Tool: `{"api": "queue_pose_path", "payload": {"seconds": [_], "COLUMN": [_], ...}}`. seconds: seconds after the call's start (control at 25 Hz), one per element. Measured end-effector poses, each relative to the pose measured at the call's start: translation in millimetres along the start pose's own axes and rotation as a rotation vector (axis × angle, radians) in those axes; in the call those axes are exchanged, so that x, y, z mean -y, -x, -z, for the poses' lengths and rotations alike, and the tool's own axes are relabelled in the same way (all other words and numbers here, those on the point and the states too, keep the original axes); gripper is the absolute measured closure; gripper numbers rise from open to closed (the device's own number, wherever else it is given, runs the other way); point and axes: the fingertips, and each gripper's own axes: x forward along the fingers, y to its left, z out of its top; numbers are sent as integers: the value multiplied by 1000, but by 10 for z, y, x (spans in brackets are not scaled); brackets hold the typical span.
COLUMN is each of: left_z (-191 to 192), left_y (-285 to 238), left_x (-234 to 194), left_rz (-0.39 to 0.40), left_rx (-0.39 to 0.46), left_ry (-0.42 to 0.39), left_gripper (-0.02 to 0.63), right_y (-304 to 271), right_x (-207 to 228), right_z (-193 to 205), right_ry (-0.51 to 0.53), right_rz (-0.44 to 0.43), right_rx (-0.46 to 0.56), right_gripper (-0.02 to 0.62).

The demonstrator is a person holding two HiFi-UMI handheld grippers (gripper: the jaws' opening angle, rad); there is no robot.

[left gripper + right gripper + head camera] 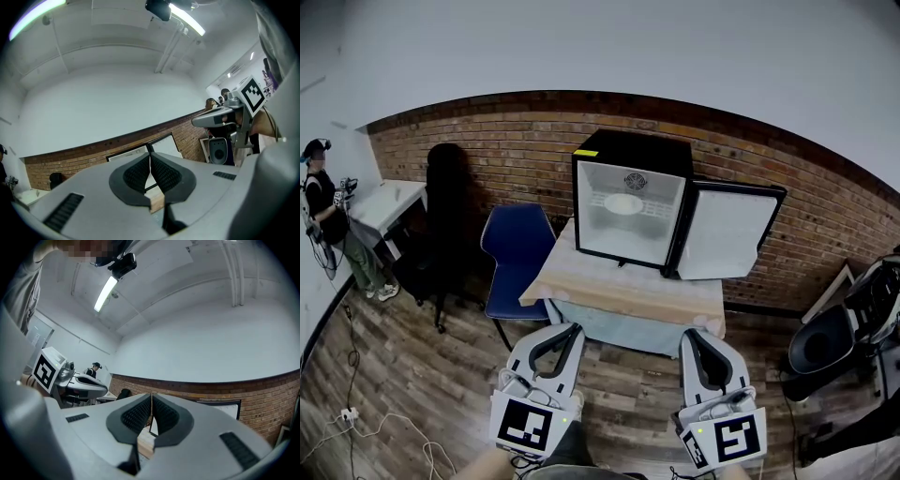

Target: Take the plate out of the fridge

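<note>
There is 1 fridge (637, 146), 1 plate (623, 203), 1 table (619, 287) and 1 person (326, 220). There are 2 chairs: 1 blue chair (517, 251) and 1 black chair (445, 202). There are 2 grippers: the left gripper (565, 330) and the right gripper (694, 337).

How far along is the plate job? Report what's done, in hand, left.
Done: the door of the black mini fridge stands open, showing the round white plate on its shelf. In hand: nothing; the left tool and right tool are shut and empty, short of the wooden table. Left: reach in, grip the plate, bring it out.
</note>
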Motion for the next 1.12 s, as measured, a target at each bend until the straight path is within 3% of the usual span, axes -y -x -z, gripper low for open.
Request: {"api": "queue_pose_path", "payload": {"seconds": [0.6,1.12], "left_z": [367,709], "left_y": [-556,-1446], "left_x": [-373,-1005], "left_rz": [7,63], "left_rx": [-13,-37], "left_ry": [17,39], "left_gripper": [586,586], "right_y": [-653,-1760], "right_x": [150,351], "right_z": [337,642], "right_ry": [0,-13], "right_rz": [-6,3], "right_rx": [-16,-62], "right_gripper": [565,565]}}
